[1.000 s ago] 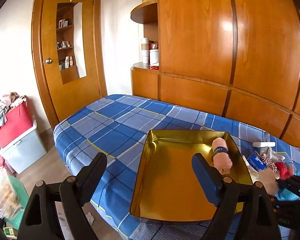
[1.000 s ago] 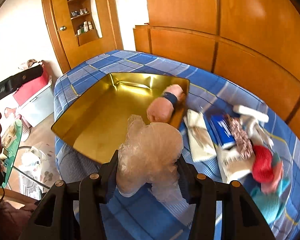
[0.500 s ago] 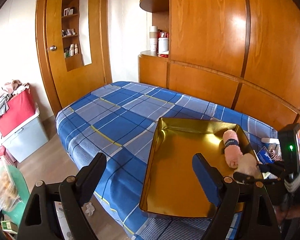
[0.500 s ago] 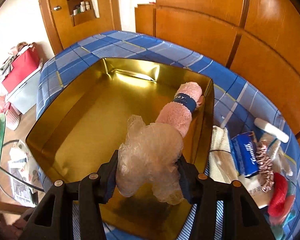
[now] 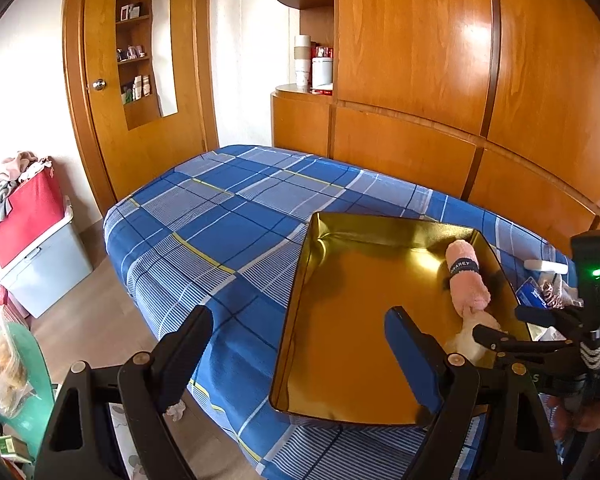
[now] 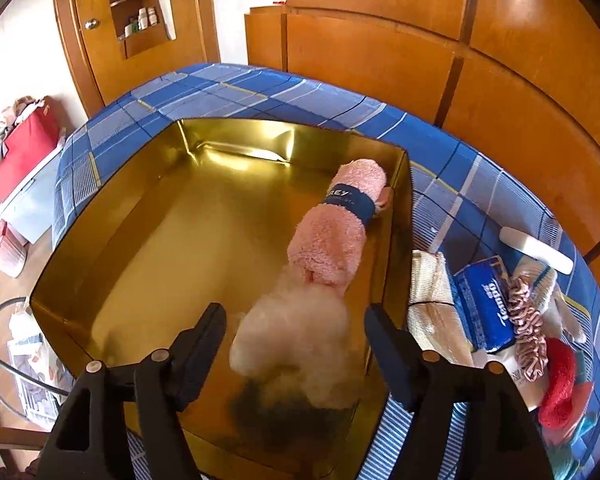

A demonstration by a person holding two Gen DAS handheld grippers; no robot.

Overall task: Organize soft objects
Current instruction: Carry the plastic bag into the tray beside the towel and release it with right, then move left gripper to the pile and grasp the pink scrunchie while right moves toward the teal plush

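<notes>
A gold tray (image 6: 100, 216) lies on the blue checked bed. In it, along the right wall, rests a rolled pink towel (image 6: 336, 232) with a blue band. A pale mesh puff (image 6: 292, 344), blurred, sits just below the towel between the fingers of my right gripper (image 6: 296, 314). The jaws are opening and the pads stand clear of the puff on both sides. In the left wrist view my left gripper (image 5: 298, 318) hangs open and empty over the tray's (image 5: 340, 360) near left edge, with the towel (image 5: 466, 280), puff (image 5: 472, 340) and right gripper (image 5: 508, 328) to its right.
Right of the tray lie a cream cloth (image 6: 432, 292), a blue tissue pack (image 6: 484, 308), a pink scrunchie (image 6: 526, 320), a red soft item (image 6: 556, 384) and a white tube (image 6: 536, 250). Wooden panels back the bed. A red and grey box (image 5: 32, 240) stands on the floor at left.
My right gripper carried the puff from beside the tray to over its right side, then widened its jaws and let go of it. The left gripper dipped slightly, still open.
</notes>
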